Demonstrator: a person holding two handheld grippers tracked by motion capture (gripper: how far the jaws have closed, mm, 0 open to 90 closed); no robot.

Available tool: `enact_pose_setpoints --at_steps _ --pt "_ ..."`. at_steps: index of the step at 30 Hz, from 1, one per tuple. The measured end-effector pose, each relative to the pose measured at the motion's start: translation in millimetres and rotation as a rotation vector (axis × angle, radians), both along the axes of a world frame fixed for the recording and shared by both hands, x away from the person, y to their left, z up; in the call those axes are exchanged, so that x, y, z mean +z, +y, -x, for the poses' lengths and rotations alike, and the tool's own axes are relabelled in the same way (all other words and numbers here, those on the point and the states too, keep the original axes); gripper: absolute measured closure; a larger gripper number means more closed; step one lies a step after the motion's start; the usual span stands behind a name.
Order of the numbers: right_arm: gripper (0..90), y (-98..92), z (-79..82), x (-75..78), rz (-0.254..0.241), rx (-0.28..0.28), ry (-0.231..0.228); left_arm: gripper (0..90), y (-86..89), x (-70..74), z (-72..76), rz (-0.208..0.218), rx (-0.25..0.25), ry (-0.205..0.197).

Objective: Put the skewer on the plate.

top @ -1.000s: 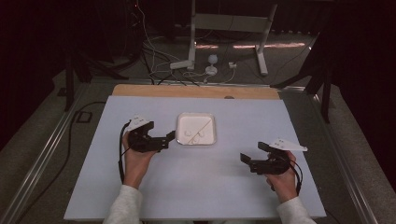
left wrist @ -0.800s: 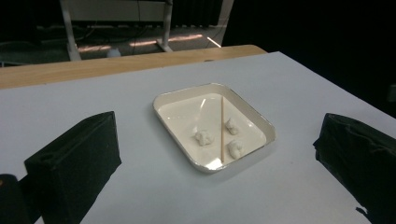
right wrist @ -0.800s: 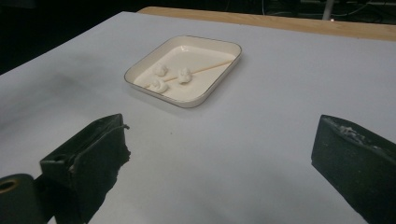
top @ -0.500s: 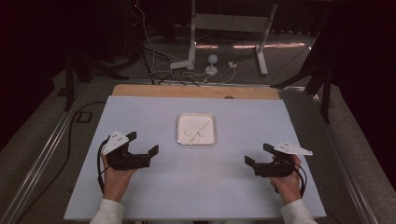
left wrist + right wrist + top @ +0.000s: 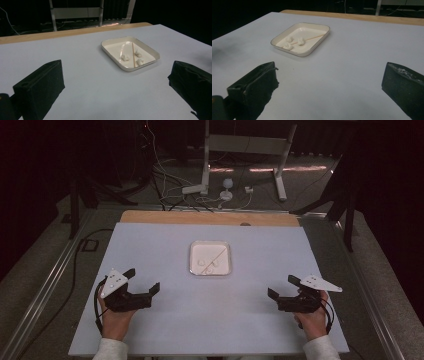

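Observation:
A cream square tray [image 5: 192,251] sits mid-table, holding three small white lumps [image 5: 209,265] and a thin wooden stick [image 5: 216,256]. My left gripper [image 5: 143,280] rests near the front left of the table, open and empty, well short of the tray. My right gripper [image 5: 281,286] is at the front right, also open and empty. In the left gripper view the tray [image 5: 155,53], lumps [image 5: 125,57] and stick [image 5: 133,55] lie ahead between the spread jaws of the left gripper [image 5: 116,92]. The right gripper view shows the tray [image 5: 312,52] and lumps [image 5: 300,41] ahead to the left of the right gripper [image 5: 329,90].
The pale table top [image 5: 160,245] has a wooden strip [image 5: 200,218] along its far edge. Beyond it, on the floor, stand a metal frame [image 5: 245,145] and loose cables [image 5: 170,195]. Metal rails [image 5: 55,270] run beside the table.
My left gripper has pulled back from beside the tray to the front left of the table. The right gripper drifted slightly toward the person. Both stay open.

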State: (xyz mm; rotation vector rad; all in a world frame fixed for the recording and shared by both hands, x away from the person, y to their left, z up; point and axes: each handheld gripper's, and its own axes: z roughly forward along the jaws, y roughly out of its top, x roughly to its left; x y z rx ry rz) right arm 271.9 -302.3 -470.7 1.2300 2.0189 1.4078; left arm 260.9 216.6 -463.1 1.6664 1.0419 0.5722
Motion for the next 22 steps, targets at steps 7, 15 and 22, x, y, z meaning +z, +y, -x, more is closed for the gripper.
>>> enact_pose_setpoints --at_steps 7,15,22 --pt "0.0 -6.8 5.3 -1.5 0.004 -0.027 -0.032 0.4 10.0 -4.7 6.0 0.013 0.019 -0.012" --pt "0.0 -9.0 4.0 -5.3 -0.005 -0.032 -0.029 0.4 9.4 -5.9 7.9 -0.006 0.020 -0.034" --pt "0.0 -9.4 4.1 -7.5 -0.004 -0.035 -0.029 0.4 14.8 -5.4 8.1 0.006 0.042 -0.034"
